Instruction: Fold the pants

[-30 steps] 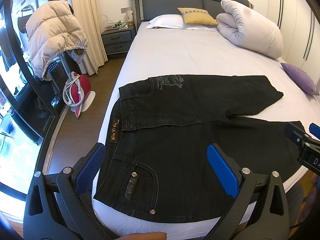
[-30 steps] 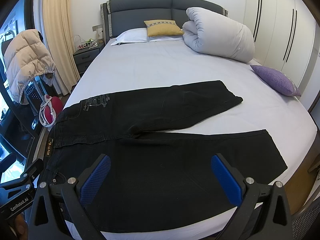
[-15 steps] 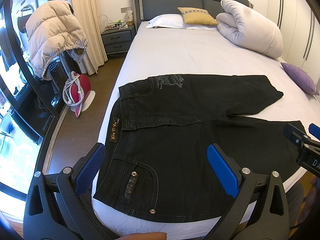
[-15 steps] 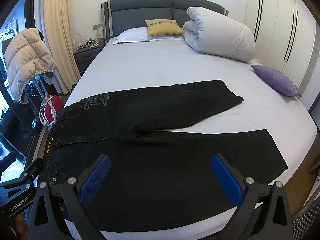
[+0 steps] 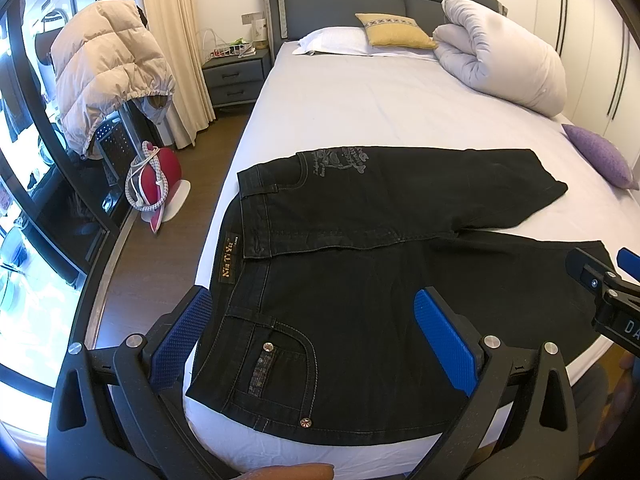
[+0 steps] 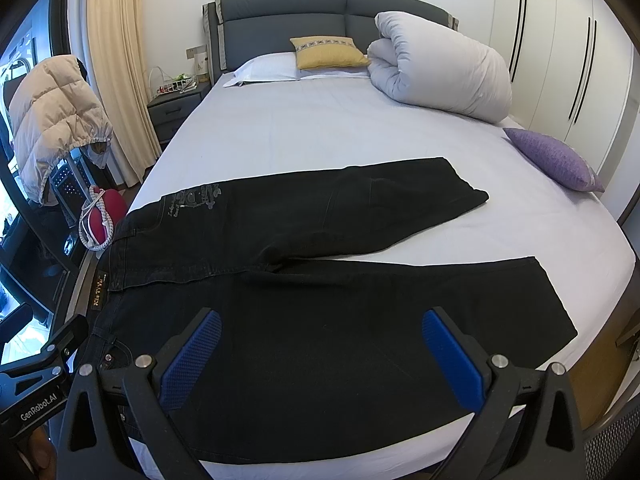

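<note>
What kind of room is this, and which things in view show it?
A home bedroom, most likely: a bed with a padded headboard and pillows, a nightstand beside it, and a rolled duvet. Black pants lie spread on the sheet.

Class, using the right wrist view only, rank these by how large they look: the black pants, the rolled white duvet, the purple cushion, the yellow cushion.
1. black pants, nearest the camera
2. rolled white duvet
3. purple cushion and yellow cushion: look alike, and the yellow one lies farther off, so unranked.
</note>
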A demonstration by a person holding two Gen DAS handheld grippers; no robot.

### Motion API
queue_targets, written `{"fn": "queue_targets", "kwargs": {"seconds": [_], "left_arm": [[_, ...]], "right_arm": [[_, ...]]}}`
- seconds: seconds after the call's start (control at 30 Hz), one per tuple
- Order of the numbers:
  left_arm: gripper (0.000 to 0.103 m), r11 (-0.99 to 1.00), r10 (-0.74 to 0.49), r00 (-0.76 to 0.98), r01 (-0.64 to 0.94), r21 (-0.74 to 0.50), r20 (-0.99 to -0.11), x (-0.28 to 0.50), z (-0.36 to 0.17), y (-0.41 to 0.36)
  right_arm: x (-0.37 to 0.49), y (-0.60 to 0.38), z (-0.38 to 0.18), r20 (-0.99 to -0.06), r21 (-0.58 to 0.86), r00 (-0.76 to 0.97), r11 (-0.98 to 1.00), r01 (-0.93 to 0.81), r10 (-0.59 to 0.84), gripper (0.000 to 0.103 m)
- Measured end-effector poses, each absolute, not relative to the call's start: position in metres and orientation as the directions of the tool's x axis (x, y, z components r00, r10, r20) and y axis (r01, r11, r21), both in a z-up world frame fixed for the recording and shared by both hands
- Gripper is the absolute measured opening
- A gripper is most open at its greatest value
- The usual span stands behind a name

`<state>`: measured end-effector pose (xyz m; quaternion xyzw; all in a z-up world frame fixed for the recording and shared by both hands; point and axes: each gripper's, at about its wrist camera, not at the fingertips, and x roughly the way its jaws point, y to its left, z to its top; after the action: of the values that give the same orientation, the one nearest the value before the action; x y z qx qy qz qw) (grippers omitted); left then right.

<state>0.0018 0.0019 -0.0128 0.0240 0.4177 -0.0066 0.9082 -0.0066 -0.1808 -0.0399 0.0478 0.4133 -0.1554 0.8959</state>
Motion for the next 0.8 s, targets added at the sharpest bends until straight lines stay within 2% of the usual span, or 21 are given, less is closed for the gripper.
{"fn": "queue_targets", "kwargs": {"seconds": [0.43, 0.6, 0.7, 0.8], "left_arm": [[0.103, 0.999, -0.012, 0.656, 0.045, 0.024, -0.754, 0.016, -0.027, 0.013], [0.103, 0.992, -0.04, 0.638, 0.119, 0.048, -0.769, 0.042, -0.033, 0.02], [0.103, 0.985, 0.016, 0.6, 0.126, 0.114, -0.8, 0.061, -0.045, 0.018], [0.103, 0.984, 0.025, 0.655, 0.119, 0.136, -0.755, 0.072, -0.052, 0.018]], "right_arm": [[0.014, -0.194, -0.051, -0.784, -0.006, 0.592, 0.955, 0.296, -0.188, 0.103], [0.033, -0.229, -0.059, -0.777, 0.189, 0.628, 0.937, 0.294, -0.04, 0.103], [0.049, -0.25, -0.063, -0.754, 0.269, 0.656, 0.918, 0.29, 0.014, 0.103], [0.067, -0.269, -0.064, -0.708, 0.37, 0.699, 0.896, 0.247, 0.099, 0.103]]}}
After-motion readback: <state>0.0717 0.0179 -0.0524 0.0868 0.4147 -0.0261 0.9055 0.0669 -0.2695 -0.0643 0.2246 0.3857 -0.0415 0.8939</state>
